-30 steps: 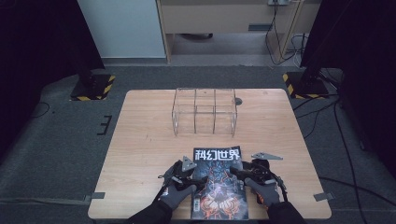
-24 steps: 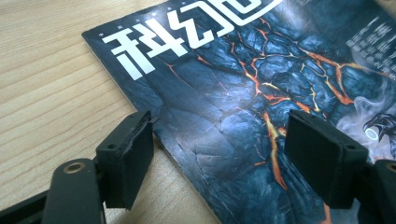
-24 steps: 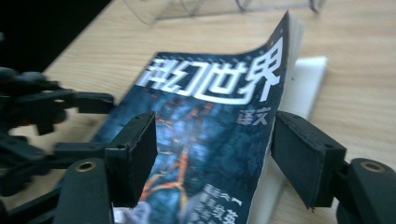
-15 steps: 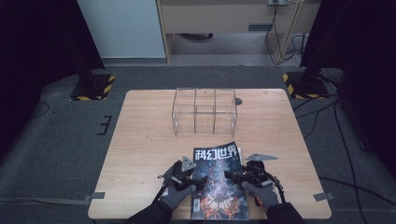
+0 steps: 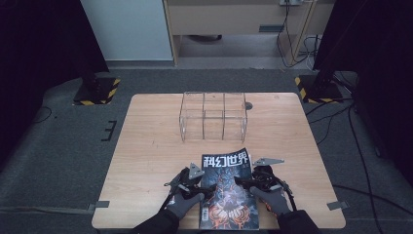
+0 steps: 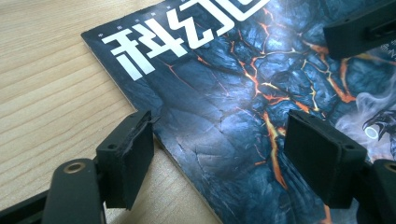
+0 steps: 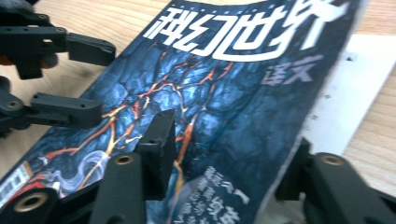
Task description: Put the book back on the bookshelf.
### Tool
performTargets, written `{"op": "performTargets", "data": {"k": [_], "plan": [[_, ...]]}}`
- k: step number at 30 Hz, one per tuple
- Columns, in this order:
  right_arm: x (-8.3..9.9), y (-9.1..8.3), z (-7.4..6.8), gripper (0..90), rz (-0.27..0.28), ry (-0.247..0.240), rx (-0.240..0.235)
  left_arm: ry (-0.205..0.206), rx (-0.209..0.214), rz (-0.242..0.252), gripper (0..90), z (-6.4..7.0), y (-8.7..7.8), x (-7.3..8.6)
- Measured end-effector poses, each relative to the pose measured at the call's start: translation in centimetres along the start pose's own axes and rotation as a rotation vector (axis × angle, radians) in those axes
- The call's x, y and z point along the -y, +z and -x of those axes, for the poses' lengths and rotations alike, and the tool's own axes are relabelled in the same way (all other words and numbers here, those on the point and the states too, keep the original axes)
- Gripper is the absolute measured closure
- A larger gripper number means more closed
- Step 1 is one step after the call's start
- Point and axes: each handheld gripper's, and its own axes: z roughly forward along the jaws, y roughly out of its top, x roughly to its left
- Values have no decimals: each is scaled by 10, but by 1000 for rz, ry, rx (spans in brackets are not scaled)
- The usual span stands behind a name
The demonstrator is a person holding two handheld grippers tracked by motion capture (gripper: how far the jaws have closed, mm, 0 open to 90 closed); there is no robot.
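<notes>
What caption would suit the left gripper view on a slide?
The left gripper, jaws open, straddles the spine edge of a magazine with a lava-cracked cover lying on a wooden table.

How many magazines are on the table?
1. The magazine lies at the near edge of the table, between the left gripper and the right gripper. Nothing tells whether another lies beneath it.

Both forearms enter from 6 o'clock. Left gripper point(image 5: 207, 184) low, pointing toward 3 o'clock, jaws spread wide. Right gripper point(image 5: 242, 181) low, pointing toward 9 o'clock, jaws parted. Tips near, apart.
</notes>
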Motion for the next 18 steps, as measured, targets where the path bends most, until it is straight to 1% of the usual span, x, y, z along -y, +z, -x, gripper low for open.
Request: {"op": "performTargets", "data": {"k": [4, 5, 6, 9, 12, 13, 17, 18], "plan": [[-2, -2, 1, 624, -22, 6, 17, -12, 9, 1, 234, -2, 0, 0], [-2, -2, 1, 624, -22, 6, 17, -12, 9, 1, 235, -2, 0, 0], [-3, -3, 0, 659, -26, 6, 18, -12, 10, 4, 237, -2, 0, 0], [-5, -5, -1, 714, -26, 0, 18, -12, 14, 4, 238, -3, 0, 0], [-7, -7, -2, 751, -18, -3, 11, -17, 18, 6, 239, -4, 0, -1], [-8, -10, -3, 789, -13, 1, 3, -20, 19, 6, 239, -5, 0, -1], [-10, -14, -6, 820, 6, -6, -7, -32, 20, 12, 238, -7, -2, -1], [-11, -16, -8, 832, 19, -14, -13, -41, 22, 22, 237, -8, -4, -2]]}}
